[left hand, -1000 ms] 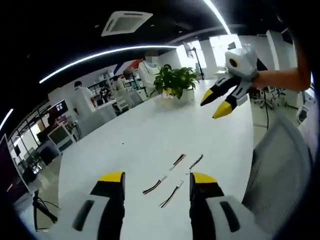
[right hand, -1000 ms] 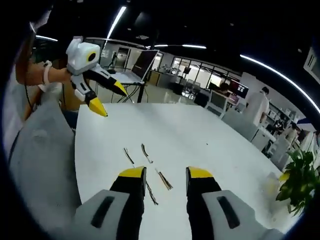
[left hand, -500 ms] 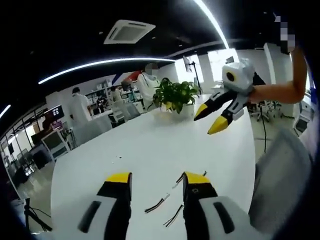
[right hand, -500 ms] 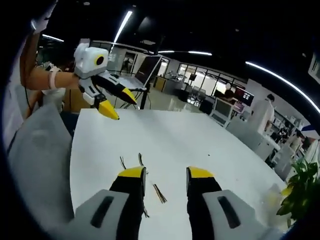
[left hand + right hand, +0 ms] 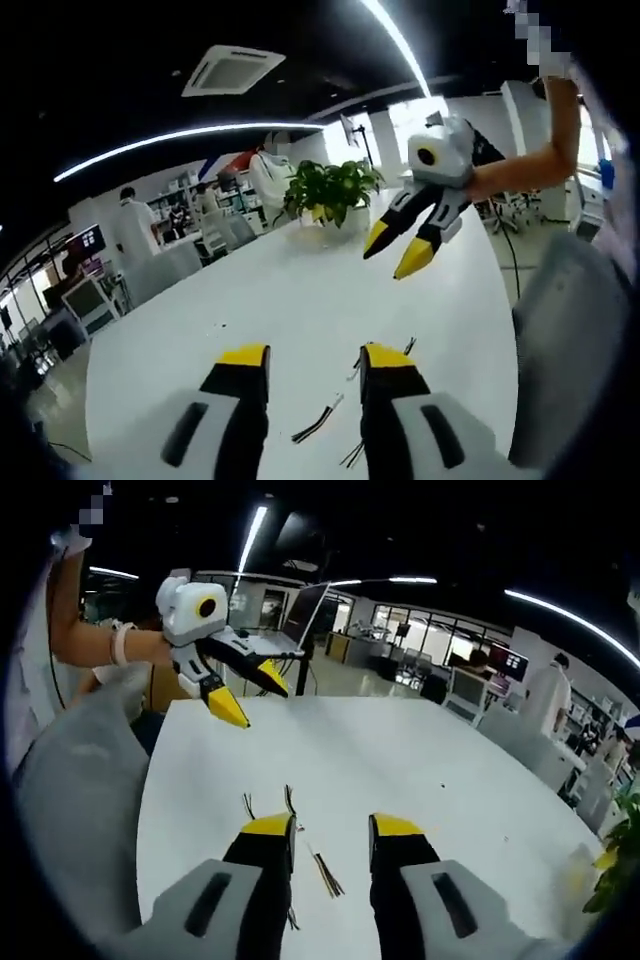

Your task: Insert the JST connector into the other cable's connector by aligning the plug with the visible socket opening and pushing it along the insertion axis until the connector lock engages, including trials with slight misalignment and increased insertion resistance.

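Left gripper view: left gripper [image 5: 304, 362] jaws apart, empty, above cables [image 5: 320, 419] lying loose on the table [image 5: 300, 290]. Right gripper [image 5: 393, 249] hangs open beyond, near the plant [image 5: 325, 190].

Right gripper view: jaws apart over cables [image 5: 325, 874]; left gripper [image 5: 251, 693] open. Wires look light and limp; best to grip the stiff connector housing.

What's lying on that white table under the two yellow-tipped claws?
On the white table lie a few short cables, thin dark wires, between and beside the right gripper tips. The left gripper looks down on them too; its jaws cover parts of them, so their connectors cannot be made out.
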A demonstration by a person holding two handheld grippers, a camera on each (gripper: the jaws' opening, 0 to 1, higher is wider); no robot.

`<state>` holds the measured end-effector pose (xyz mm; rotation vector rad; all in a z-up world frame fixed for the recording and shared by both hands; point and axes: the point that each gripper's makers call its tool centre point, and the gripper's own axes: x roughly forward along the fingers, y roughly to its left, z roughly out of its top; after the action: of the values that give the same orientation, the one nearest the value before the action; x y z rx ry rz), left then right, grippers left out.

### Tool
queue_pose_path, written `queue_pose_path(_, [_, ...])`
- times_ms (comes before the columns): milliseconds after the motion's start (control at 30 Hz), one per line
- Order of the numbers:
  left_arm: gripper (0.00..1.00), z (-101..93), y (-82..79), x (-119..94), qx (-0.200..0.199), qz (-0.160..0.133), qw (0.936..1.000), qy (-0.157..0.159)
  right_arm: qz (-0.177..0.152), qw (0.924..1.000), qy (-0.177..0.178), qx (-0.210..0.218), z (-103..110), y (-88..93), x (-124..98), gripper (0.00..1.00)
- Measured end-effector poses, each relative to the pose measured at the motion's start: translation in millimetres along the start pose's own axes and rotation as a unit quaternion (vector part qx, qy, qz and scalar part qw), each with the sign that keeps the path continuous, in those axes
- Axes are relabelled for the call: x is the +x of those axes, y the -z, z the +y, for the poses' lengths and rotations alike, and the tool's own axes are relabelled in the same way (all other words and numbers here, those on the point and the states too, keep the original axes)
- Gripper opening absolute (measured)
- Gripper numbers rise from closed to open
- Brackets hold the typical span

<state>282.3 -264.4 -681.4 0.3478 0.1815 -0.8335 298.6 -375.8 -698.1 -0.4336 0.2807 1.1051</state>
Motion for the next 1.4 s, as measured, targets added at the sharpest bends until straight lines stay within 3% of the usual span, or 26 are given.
queue_pose_path(167, [0.25, -7.2, 17.1, 11, -0.006, 0.01, 0.9995, 0.031, 0.007, 0.9999, -0.013, 0.005, -3, 12.6, 10, 0.25])
queue_pose_path(333, [0.25, -4.0, 31.8, 20, -0.028, 0.015, 0.9986, 0.042, -0.002, 0.9994, -0.029, 0.016, -5, 18.3, 19, 0.23])
queue_pose_path(433, [0.23, -2.9, 30.5, 25, -0.076, -0.019, 0.9958, 0.048, -0.014, 0.9986, -0.039, 0.032, -7, 20.7, 25, 0.22])
queue_pose_path(500, [0.23, -0.9, 33.2, 27, -0.102, -0.031, 0.9929, 0.054, -0.041, 0.9943, -0.056, 0.08, -5, 19.0, 29, 0.22])
queue_pose_path(867, [0.22, 5.0, 67.0, 41, -0.094, -0.014, 0.9921, 0.082, -0.048, 0.991, -0.083, 0.094, -12, 46.0, 50, 0.23])
queue_pose_path(1067, [0.2, 7.1, 84.3, 50, -0.115, -0.012, 0.9885, 0.098, -0.059, 0.9885, -0.106, 0.091, -7, 56.7, 62, 0.2])
queue_pose_path(1200, [0.2, 3.3, 98.4, 55, -0.137, 0.006, 0.9841, 0.113, -0.039, 0.9871, -0.112, 0.107, -6, 70.4, 70, 0.22])
queue_pose_path(1400, [0.19, 3.8, 111.8, 63, -0.134, 0.013, 0.9835, 0.121, -0.035, 0.9841, -0.133, 0.112, -2, 80.6, 77, 0.19])
